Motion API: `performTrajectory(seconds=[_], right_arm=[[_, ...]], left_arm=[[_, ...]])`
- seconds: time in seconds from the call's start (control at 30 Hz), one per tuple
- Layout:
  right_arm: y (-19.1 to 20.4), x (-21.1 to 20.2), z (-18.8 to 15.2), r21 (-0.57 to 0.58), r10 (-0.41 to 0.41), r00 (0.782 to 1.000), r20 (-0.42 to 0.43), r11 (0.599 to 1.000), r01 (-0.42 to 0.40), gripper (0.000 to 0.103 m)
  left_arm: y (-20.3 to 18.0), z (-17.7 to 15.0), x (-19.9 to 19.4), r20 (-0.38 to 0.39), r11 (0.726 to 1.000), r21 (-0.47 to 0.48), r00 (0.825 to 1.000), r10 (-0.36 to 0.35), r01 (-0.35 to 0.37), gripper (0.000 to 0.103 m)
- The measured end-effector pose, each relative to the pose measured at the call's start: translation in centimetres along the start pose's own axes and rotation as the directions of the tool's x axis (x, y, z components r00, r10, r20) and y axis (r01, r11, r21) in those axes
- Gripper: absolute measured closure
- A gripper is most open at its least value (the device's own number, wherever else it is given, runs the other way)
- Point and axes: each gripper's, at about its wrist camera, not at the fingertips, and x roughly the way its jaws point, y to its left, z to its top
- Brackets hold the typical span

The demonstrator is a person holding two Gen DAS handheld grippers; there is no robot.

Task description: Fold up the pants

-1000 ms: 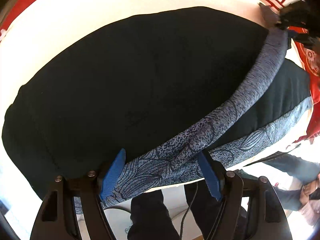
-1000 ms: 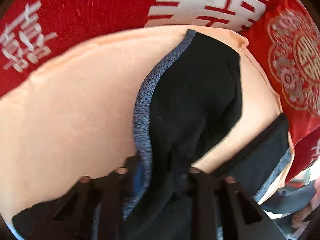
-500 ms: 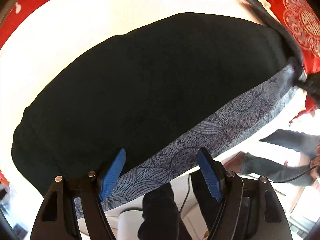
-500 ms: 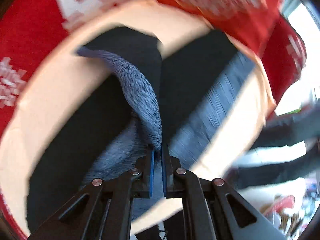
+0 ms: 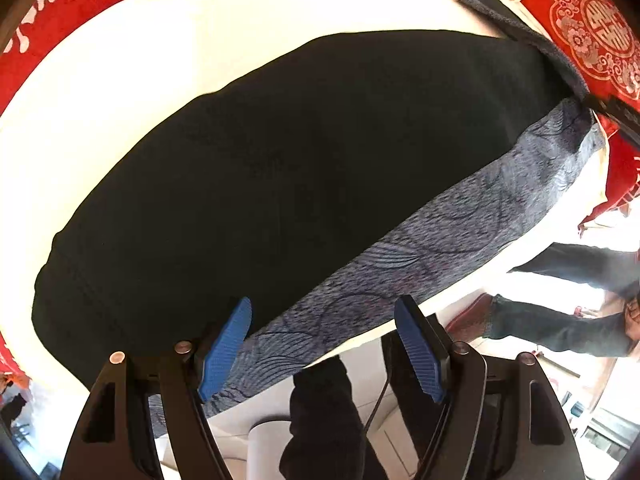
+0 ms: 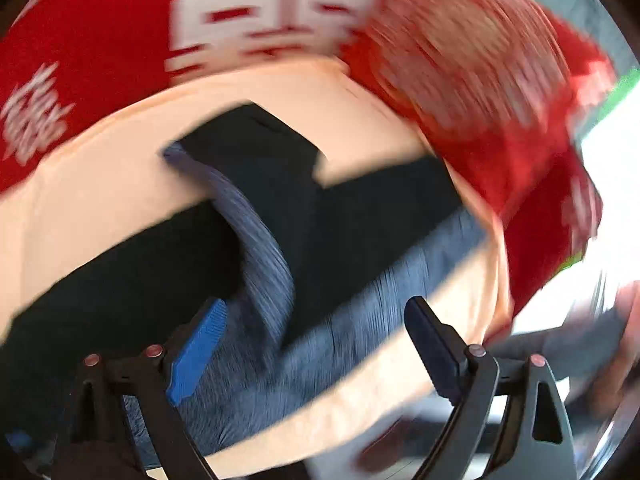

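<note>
The black pants [image 5: 304, 168] lie folded on a cream cloth [image 5: 168, 52], with a blue-grey patterned band [image 5: 448, 248] along the near edge. My left gripper [image 5: 324, 344] is open and empty, hovering just off that near edge. In the blurred right wrist view the pants [image 6: 344, 216] show a loose grey-edged flap [image 6: 260, 240] lying across them. My right gripper [image 6: 316, 344] is open and empty above the patterned band [image 6: 360, 344].
Red fabric with white and gold characters [image 5: 592, 36] surrounds the cream cloth and shows in the right wrist view [image 6: 280, 20]. A person's legs in jeans [image 5: 560, 320] stand to the right, beyond the surface edge. Dark trousers [image 5: 320, 420] show below the left gripper.
My right gripper has opened and let go of the grey-edged flap it held. The flap now lies on the pants. My left gripper stayed open and barely moved.
</note>
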Motion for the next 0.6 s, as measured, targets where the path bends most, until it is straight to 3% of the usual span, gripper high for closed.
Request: performTrajectory(seconds=[0.13, 0.3, 0.4, 0.47, 0.5, 0.6], right_arm=[[4.1, 3.0, 3.1, -0.249, -0.112, 0.993, 0.048, 0.961, 0.12, 0.011], [4.8, 6.7, 4.6, -0.338, -0.275, 0.959, 0.065, 0.898, 0.28, 0.006], [5.0, 7.6, 4.6, -0.386, -0.267, 0.963, 0.033, 0.885, 0.258, 0.006], [3.3, 8.0, 5.3, -0.315, -0.13, 0.99, -0.052, 0.943, 0.107, 0.032], [1.9, 8.1, 5.6, -0.236, -0.059, 0.993, -0.107, 0.971, 0.033, 0.063], [-2.9, 7.2, 6.3, -0.026, 0.105, 0.987, -0.121, 0.994, -0.109, 0.085]], left_arm=[[-1.7, 1.3, -0.8, 0.012, 1.0, 0.001, 1.0, -0.013, 0.013, 0.028], [-4.7, 3.7, -0.9, 0.023, 1.0, 0.021, 1.0, -0.02, 0.02, 0.028], [-6.7, 5.0, -0.6, 0.014, 0.999, 0.048, 1.0, -0.014, 0.013, 0.028], [-8.2, 5.7, -0.2, 0.005, 0.998, 0.068, 1.0, -0.005, 0.005, 0.028], [-8.7, 6.1, 0.0, 0.0, 0.997, 0.075, 1.0, -0.002, 0.002, 0.028], [-10.2, 7.1, 0.3, -0.018, 0.996, 0.094, 1.0, 0.004, -0.002, 0.028]])
